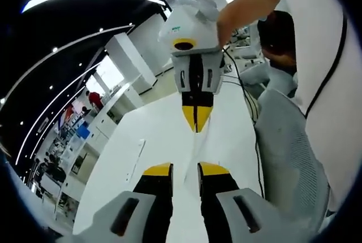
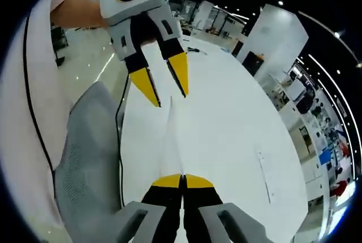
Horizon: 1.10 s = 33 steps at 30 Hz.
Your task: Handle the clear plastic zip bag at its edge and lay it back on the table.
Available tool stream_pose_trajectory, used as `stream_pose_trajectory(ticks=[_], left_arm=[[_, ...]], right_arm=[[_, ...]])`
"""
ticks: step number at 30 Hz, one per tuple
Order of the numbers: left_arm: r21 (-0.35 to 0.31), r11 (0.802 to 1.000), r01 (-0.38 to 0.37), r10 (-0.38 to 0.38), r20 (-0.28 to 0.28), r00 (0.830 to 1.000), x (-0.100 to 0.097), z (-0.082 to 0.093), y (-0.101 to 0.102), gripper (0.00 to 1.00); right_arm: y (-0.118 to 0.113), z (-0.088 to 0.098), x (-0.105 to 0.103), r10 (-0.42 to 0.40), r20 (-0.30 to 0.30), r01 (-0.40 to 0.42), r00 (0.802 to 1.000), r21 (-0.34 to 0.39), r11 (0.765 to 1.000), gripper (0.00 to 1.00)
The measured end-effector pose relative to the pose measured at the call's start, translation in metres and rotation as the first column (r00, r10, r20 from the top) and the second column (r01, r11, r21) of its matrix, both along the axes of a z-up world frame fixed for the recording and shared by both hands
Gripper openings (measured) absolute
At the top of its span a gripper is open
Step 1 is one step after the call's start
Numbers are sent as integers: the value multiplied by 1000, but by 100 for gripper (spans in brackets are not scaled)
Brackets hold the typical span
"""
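The right gripper (image 2: 182, 181) has its jaws pressed together on the near edge of the clear plastic zip bag (image 2: 171, 141), which stretches edge-on above the white surface (image 2: 226, 118). Beyond, the left gripper (image 2: 165, 89) has its jaws spread, holding nothing. With one pinch, the slick film could slip or fold on lowering.

Right tool (image 2: 182, 179) pinching bag edge (image 2: 171, 141)
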<state>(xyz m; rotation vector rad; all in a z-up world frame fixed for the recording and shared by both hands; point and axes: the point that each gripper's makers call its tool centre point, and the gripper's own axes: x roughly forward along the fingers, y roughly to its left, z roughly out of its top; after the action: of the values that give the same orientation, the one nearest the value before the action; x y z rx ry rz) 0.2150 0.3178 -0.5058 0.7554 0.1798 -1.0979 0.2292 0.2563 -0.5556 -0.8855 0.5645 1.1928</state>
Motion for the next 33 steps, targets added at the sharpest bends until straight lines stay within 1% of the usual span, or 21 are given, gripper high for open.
stream_pose_trajectory(ticks=[3, 7, 11, 15, 16, 20, 24, 25, 27, 29, 31, 32, 33], left_arm=[[6, 1000, 31, -31, 4, 1000, -5, 3, -10, 10], [4, 998, 64, -64, -6, 998, -11, 6, -25, 11], [40, 995, 94, -93, -16, 996, -15, -3, -35, 10], [73, 992, 106, -103, -43, 994, -17, -12, -40, 9], [80, 991, 106, -103, -43, 994, -16, -13, -41, 9], [160, 982, 103, -97, -46, 994, -13, -26, -39, 9], [205, 973, 107, -97, -60, 993, -13, -35, -39, 7], [218, 970, 103, -94, -52, 994, -12, -37, -38, 7], [227, 969, 98, -89, -52, 995, -11, -39, -38, 8], [231, 968, 94, -81, -67, 994, -11, -42, -38, 7], [248, 963, 101, -83, -79, 993, -13, -45, -36, 3], [252, 962, 104, -86, -82, 993, -14, -45, -36, 0], [253, 961, 107, -88, -85, 992, -15, -46, -37, 0]], right_arm=[[2, 1, 1, -12, 5, 12, 1000, -4, 1000, 0], [5, 2, 1, -17, 11, 17, 1000, -8, 1000, 0], [8, 4, 1, -23, 15, 23, 1000, -12, 1000, 0], [12, 5, -1, -19, 24, 19, 1000, -19, 1000, 0], [12, 5, -2, -13, 26, 13, 1000, -23, 1000, 0], [15, 5, -4, -11, 30, 12, 999, -29, 1000, 0], [18, 7, -5, -18, 22, 18, 1000, -20, 1000, 0], [19, 7, -6, -13, 26, 13, 1000, -23, 1000, 0], [20, 7, -7, -13, 23, 14, 1000, -22, 1000, 0], [21, 7, -7, -14, 25, 15, 1000, -24, 1000, 0], [22, 8, -7, -18, 18, 18, 1000, -19, 1000, 0], [22, 8, -6, -20, 18, 20, 1000, -17, 1000, 0], [22, 8, -6, -21, 20, 21, 1000, -16, 1000, 0]])
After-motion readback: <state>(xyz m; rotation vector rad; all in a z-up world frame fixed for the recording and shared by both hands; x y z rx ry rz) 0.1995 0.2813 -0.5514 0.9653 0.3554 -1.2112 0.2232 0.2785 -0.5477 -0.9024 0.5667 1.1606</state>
